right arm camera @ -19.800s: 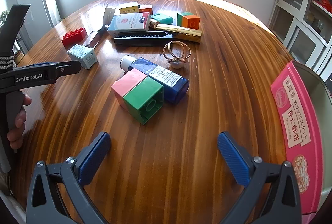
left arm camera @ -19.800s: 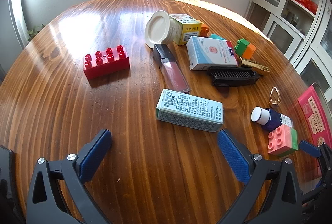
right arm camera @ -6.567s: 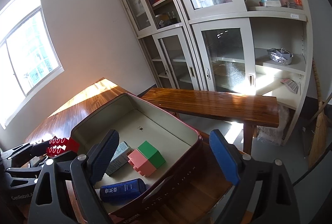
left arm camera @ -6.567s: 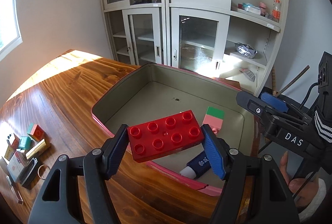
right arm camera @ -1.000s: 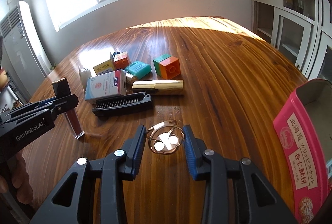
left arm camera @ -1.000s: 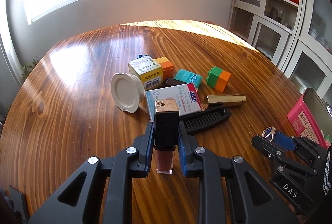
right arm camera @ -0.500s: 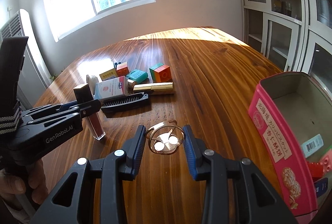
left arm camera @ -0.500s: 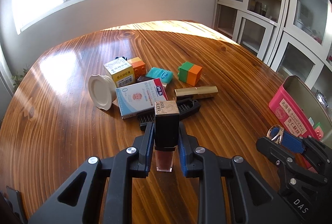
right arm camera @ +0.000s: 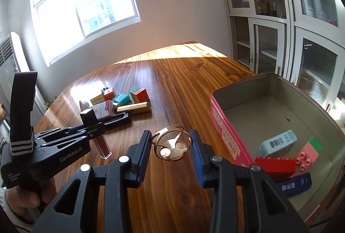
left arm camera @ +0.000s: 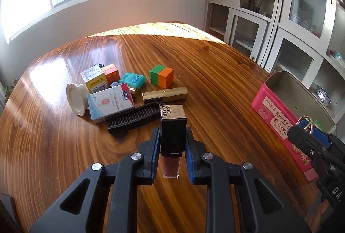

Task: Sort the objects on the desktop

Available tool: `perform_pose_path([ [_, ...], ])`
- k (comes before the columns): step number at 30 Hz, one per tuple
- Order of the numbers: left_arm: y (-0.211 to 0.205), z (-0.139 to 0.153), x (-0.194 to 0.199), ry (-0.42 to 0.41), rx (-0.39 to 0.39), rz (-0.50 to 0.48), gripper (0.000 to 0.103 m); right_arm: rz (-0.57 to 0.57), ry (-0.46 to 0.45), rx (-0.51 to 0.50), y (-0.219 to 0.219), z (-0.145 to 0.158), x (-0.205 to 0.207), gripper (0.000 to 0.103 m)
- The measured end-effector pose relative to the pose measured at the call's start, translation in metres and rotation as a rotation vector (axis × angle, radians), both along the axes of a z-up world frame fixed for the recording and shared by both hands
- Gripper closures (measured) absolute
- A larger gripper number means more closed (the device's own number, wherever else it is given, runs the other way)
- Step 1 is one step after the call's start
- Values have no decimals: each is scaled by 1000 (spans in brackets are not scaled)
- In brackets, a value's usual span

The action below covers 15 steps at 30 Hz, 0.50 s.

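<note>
My left gripper (left arm camera: 172, 142) is shut on a lip gloss tube (left arm camera: 173, 131) with a black cap and dark red body, held upright above the table; it also shows in the right wrist view as the lip gloss tube (right arm camera: 94, 131). My right gripper (right arm camera: 171, 146) is shut on a gold ring-shaped hair clip (right arm camera: 171, 145), held above the wood just left of the pink tin box (right arm camera: 224, 131). The tin holds a red brick (right arm camera: 276, 165), a pink-green brick (right arm camera: 308, 152), a pale blue carton (right arm camera: 278, 142) and a dark blue bottle (right arm camera: 295, 185).
On the wooden table (left arm camera: 215, 73) lie a black comb (left arm camera: 133, 118), a gold lipstick (left arm camera: 165, 94), a white-blue carton (left arm camera: 110, 102), a white lid (left arm camera: 75, 99), a yellow box (left arm camera: 94, 80), orange and green-orange bricks (left arm camera: 161, 75) and a teal case (left arm camera: 132, 80). Glass-door cabinets (left arm camera: 280, 17) stand behind the tin.
Both grippers have carried their loads to the right, away from the pile and toward the pink tin. The tin's inside has come into the right wrist view. Neither grip has changed.
</note>
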<state>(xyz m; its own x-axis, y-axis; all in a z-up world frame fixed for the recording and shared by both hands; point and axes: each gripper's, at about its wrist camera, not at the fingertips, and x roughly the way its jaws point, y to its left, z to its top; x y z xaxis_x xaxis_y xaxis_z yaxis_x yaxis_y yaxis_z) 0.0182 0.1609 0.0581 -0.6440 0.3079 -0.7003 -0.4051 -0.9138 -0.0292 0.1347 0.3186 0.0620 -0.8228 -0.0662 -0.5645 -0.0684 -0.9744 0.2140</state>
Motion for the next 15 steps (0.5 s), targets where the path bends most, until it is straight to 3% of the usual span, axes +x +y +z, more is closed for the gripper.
perform_pose_path([
  [15, 76, 13, 24, 17, -29, -150, 79, -186, 50, -55, 79, 3, 39, 63],
])
